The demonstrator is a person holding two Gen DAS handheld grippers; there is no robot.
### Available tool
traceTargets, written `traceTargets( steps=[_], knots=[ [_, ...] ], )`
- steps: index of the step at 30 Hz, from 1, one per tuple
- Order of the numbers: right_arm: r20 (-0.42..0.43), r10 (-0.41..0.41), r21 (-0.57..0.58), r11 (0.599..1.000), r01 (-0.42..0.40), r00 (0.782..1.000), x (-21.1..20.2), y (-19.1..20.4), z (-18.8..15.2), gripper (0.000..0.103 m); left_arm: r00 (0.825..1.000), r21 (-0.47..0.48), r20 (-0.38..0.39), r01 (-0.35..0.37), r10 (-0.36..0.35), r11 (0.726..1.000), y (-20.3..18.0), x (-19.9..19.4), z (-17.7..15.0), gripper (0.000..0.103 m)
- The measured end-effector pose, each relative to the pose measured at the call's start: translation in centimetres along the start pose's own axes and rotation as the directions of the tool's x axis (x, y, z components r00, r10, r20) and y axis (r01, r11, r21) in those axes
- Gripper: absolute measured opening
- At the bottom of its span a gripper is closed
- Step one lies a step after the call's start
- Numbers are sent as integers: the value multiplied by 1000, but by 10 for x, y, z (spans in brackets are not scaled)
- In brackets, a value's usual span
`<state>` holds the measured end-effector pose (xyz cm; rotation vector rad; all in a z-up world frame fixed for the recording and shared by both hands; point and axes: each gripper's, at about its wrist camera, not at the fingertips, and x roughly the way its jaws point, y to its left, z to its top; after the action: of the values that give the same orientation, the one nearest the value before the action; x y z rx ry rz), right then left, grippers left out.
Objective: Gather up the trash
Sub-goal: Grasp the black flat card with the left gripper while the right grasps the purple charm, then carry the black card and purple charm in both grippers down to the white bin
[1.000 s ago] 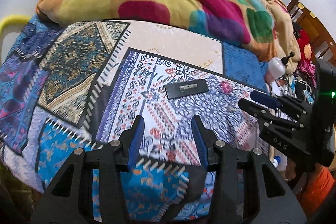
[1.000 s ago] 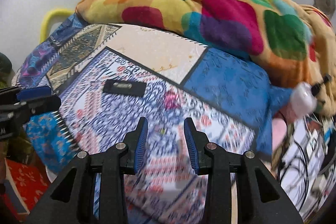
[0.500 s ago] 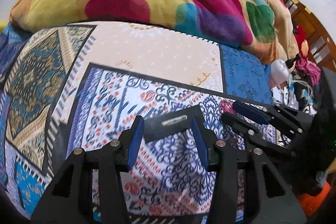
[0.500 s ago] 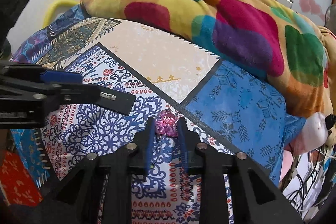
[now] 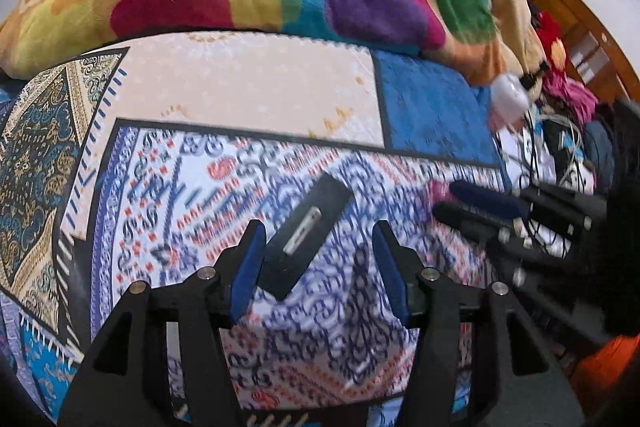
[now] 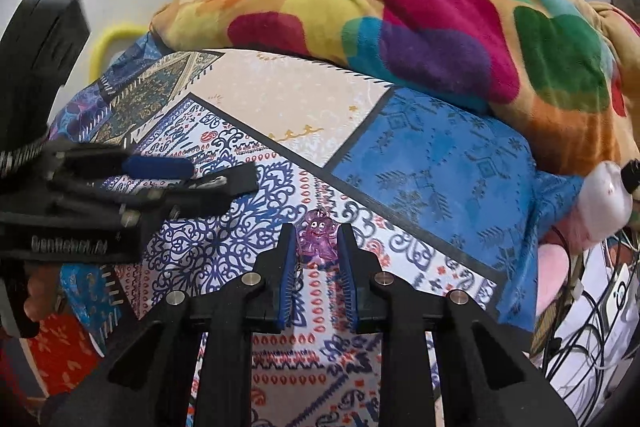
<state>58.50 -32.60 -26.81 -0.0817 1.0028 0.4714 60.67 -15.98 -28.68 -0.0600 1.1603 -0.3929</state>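
Right wrist: right hand-held gripper point(image 6: 318, 247) clenches purple figurine point(image 6: 316, 237); left hand-held gripper point(image 5: 318, 259), released, straddles black wrapper point(image 5: 306, 235).

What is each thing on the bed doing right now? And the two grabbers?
Left gripper: open, jaws just widened, pads not pressing anything.
Black flat packet: lying flat on the bedsheet, slanted, between the left gripper's fingers, not gripped.
Right gripper: closed on the purple figure.
Purple figure: pinched between the right pads, at the bedsheet.
Bedsheet: spread flat.
Colourful blanket: bunched in a heap at the back.
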Motion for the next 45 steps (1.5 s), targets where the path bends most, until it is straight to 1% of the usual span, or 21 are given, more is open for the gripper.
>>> traceTargets(
  steps=[2, 4, 6, 8, 9, 11, 12, 14, 17, 20, 21, 23, 25, 31, 33, 35, 38, 41, 45],
  knots=[
    [-2, -3, 1, 1000, 3, 1000, -4, 0, 0, 19, 1000, 27, -6, -5, 5, 1000, -6, -2, -6, 53],
    [0, -5, 5, 1000, 5, 1000, -5, 1, 0, 19, 999, 50, -11, -33, 33, 998, -10, 0, -9, 50],
    [0, -8, 10, 1000, 8, 1000, -6, 1, 1, 19, 996, 63, -2, -87, 87, 994, -13, 3, -8, 37],
    [-3, -13, 15, 1000, 13, 1000, -6, 1, 3, 19, 990, 83, 16, -140, 139, 987, -15, 6, -4, 29],
    [-4, -19, 16, 1000, 19, 1000, -6, 1, 3, 19, 987, 102, 22, -163, 162, 981, -18, 8, -3, 28],
    [-4, -29, 21, 999, 29, 1000, -8, 2, 3, 19, 983, 122, 40, -185, 181, 975, -22, 9, -1, 28],
    [-4, -30, 24, 999, 30, 1000, -9, 2, 3, 19, 983, 136, 48, -185, 180, 973, -24, 9, -2, 25],
    [-4, -34, 29, 999, 34, 999, -11, 3, 4, 19, 981, 144, 59, -190, 183, 971, -25, 8, -4, 25],
    [2, -39, 33, 999, 39, 999, -18, 7, 5, 19, 982, 112, 49, -185, 180, 976, -19, 4, -8, 25],
    [12, -39, 33, 999, 38, 999, -25, 12, 8, 19, 986, 47, 38, -164, 162, 985, -13, -1, -15, 24],
    [16, -39, 32, 999, 39, 999, -28, 14, 9, 19, 988, 20, 38, -152, 151, 988, -9, -6, -19, 24],
    [26, -40, 26, 999, 40, 999, -35, 20, 12, 19, 986, -6, 52, -157, 157, 988, -6, -18, -26, 24],
    [37, -41, 17, 999, 40, 998, -44, 27, 14, 19, 985, -16, 64, -161, 162, 987, -5, -30, -32, 24],
    [89, -34, -9, 999, 35, 995, -78, 53, 19, 19, 974, -43, 126, -186, 190, 982, -5, -87, -52, 24],
    [106, -28, -20, 999, 31, 994, -90, 63, 21, 19, 966, -54, 154, -200, 206, 978, -5, -111, -59, 24],
    [124, -25, -35, 999, 29, 992, -101, 74, 22, 19, 963, -67, 171, -202, 211, 977, -8, -124, -60, 24],
    [150, -18, -63, 998, 27, 989, -119, 93, 23, 19, 954, -93, 202, -205, 220, 974, -8, -152, -73, 24],
    [174, -9, -87, 996, 25, 985, -136, 112, 23, 19, 940, -109, 231, -231, 251, 967, -7, -181, -88, 24],
    [193, 9, -113, 994, 13, 981, -154, 139, 18, 19, 924, -121, 263, -254, 278, 960, -6, -210, -111, 24]
  ],
)
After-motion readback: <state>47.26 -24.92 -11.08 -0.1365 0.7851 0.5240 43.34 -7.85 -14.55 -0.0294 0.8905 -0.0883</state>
